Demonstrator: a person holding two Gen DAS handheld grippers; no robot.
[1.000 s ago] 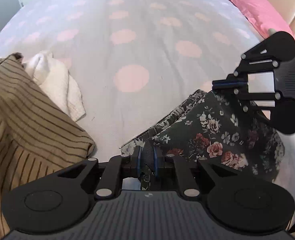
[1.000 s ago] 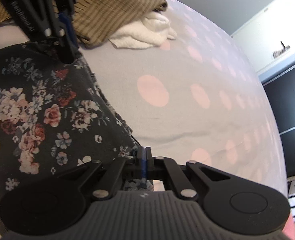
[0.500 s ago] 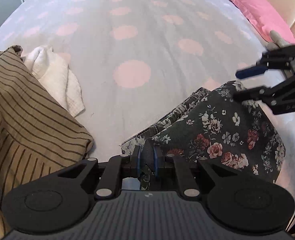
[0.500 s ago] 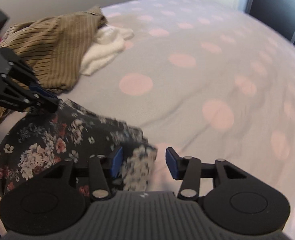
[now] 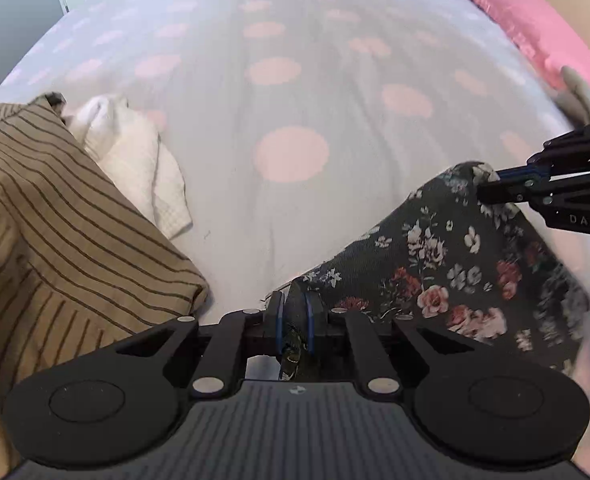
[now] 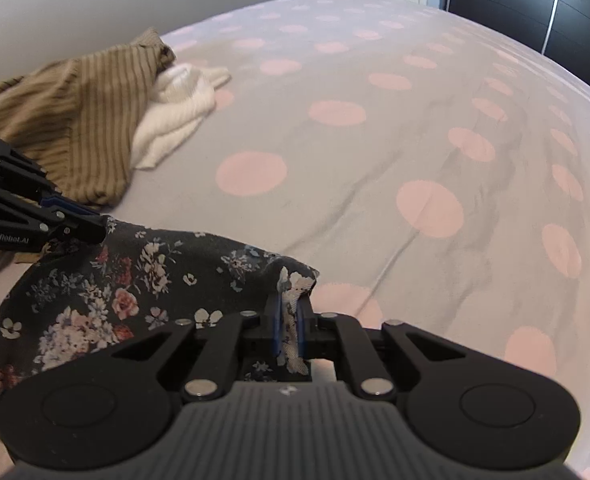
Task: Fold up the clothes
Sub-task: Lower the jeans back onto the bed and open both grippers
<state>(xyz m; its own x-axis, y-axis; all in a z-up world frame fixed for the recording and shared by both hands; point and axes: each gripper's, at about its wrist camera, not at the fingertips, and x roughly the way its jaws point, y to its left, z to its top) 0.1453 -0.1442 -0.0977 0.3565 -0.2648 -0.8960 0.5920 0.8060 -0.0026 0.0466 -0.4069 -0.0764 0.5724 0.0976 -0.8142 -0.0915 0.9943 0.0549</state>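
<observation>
A dark floral garment (image 5: 447, 276) (image 6: 107, 300) hangs stretched between both grippers above the bed. My left gripper (image 5: 293, 306) is shut on one corner of it, fabric bunched between the blue pads. My right gripper (image 6: 289, 312) is shut on another corner, whose pale underside shows between its fingers. In the left wrist view the right gripper (image 5: 491, 186) comes in from the right edge, pinching the far corner. The left gripper (image 6: 95, 222) shows at the left of the right wrist view, gripping the opposite corner.
The bed sheet (image 5: 295, 80) (image 6: 375, 140) is grey with pink dots. A tan striped garment (image 5: 55, 220) (image 6: 79, 120) and a white knit cloth (image 5: 139, 164) (image 6: 175, 116) lie heaped at the left. A pink pillow (image 5: 535, 28) lies at the far right.
The right gripper let go of the floral garment, opened, then shut on a different corner. The fabric now stretches taut between the two grippers. The left gripper kept its hold.
</observation>
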